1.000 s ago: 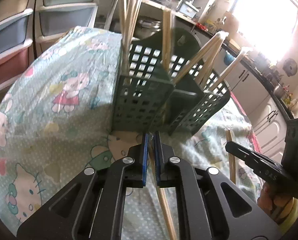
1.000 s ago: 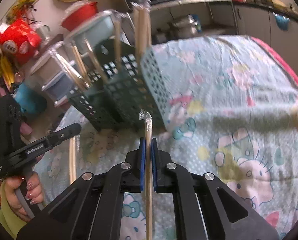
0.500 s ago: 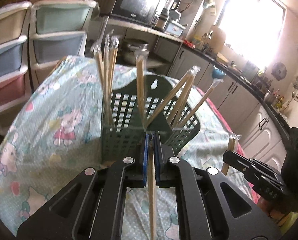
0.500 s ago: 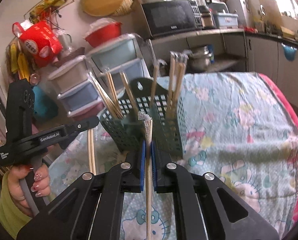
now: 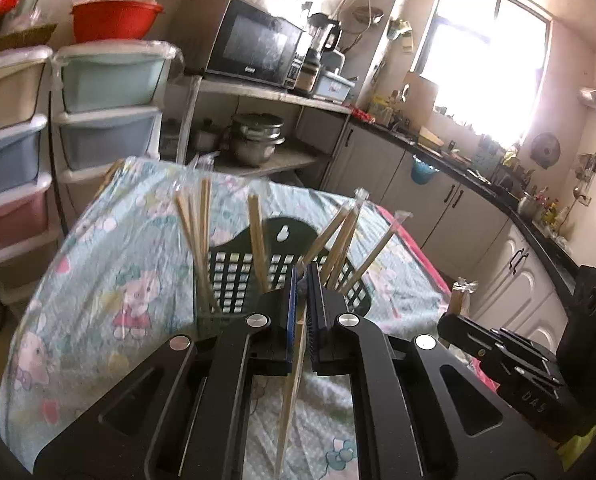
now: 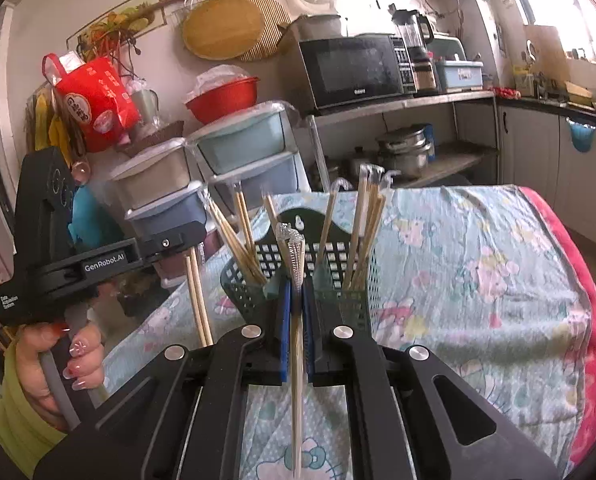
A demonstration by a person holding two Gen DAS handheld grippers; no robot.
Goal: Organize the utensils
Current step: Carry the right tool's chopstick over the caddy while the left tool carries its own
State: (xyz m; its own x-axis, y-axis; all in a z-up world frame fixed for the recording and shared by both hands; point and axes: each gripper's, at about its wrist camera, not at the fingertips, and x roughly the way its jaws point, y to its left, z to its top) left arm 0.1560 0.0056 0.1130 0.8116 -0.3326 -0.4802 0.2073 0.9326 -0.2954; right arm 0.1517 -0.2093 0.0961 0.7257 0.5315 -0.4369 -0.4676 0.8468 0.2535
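A dark green slotted utensil basket point(image 5: 233, 276) point(image 6: 338, 256) stands on the cloth-covered table, with several plastic-wrapped chopstick pairs point(image 5: 201, 240) point(image 6: 368, 232) upright in its compartments. My left gripper point(image 5: 305, 276) is shut on a wrapped chopstick pair point(image 5: 291, 392), held above and in front of the basket. My right gripper point(image 6: 295, 288) is shut on another wrapped chopstick pair point(image 6: 296, 360), also raised in front of the basket. The left gripper shows in the right wrist view point(image 6: 165, 240) with its chopsticks point(image 6: 197, 304) hanging down.
The table carries a pale cartoon-print cloth point(image 5: 97, 280) point(image 6: 478, 280). Plastic drawer units point(image 5: 105, 120) stand behind its far left corner. A shelf with a microwave point(image 5: 253, 52) and pots point(image 5: 257, 140) lies beyond. Kitchen cabinets point(image 5: 458, 216) run along the right.
Both grippers have risen and pulled back from the basket, each still gripping its chopstick pair. The basket now looks smaller and lower in both views.
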